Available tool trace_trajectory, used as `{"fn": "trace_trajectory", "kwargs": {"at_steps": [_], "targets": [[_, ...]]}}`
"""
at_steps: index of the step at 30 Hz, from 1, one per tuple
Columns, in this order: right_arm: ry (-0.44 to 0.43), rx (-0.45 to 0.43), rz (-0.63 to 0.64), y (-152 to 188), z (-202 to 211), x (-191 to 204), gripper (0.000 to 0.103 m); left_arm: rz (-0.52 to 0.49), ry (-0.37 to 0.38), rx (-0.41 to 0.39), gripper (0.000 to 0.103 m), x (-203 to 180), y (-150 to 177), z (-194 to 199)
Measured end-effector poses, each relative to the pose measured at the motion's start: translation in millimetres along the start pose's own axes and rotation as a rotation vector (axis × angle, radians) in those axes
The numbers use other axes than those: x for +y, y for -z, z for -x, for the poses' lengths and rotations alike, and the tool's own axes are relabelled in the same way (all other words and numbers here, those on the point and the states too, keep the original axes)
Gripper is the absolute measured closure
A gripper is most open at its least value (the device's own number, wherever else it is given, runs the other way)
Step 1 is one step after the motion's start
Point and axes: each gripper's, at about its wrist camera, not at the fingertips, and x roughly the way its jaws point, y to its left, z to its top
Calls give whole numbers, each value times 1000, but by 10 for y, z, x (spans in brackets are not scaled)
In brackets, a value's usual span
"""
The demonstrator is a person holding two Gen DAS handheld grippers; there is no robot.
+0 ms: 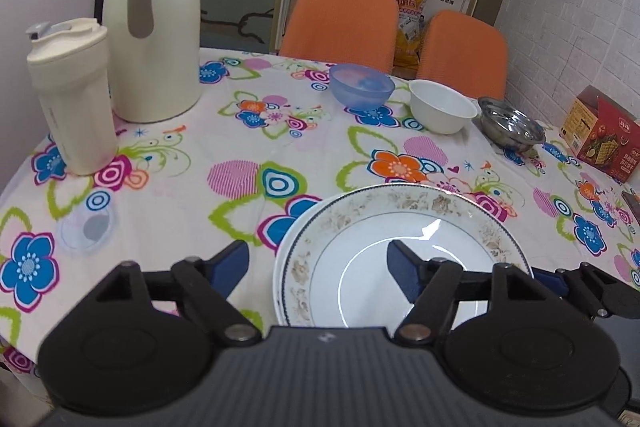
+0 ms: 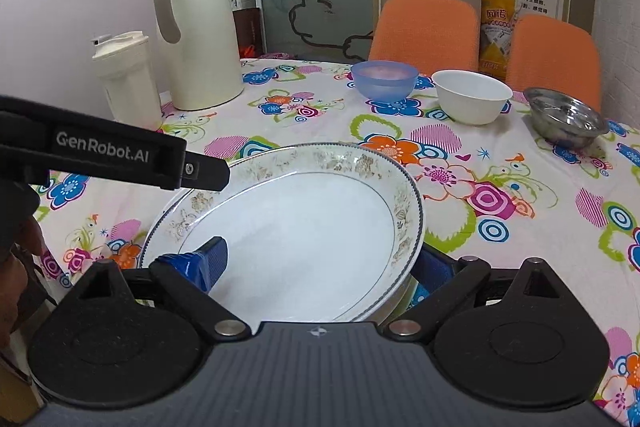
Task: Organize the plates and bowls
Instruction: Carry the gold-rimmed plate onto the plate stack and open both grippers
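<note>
Gripping the plate, right gripper tilts it; left gripper spread wide (bowls behind).

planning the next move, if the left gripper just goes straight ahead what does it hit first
Most likely the plate: the left gripper is open, with one finger already over the plate. Farther along stands the blue bowl, though height above the plate is unclear.

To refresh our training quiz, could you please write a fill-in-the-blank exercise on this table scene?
1. The bowl between the blue bowl and the metal bowl is ___.
2. The two chairs behind the table are ___.
3. The left gripper straddles the plate rim with its jaws ___.

Missing words: white; orange; open.
</note>
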Motion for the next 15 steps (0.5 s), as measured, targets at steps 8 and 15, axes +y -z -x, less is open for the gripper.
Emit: {"fn": "trace_trajectory", "kwargs": {"at_steps": [8,15], "targets": [[29,-18,-6,-15,85,-173,19,-13,7,13,33,-82,7,-31],[13,-9,-70,36,130,-372,19,-47,22,25,32,-265,-29,-99]]}}
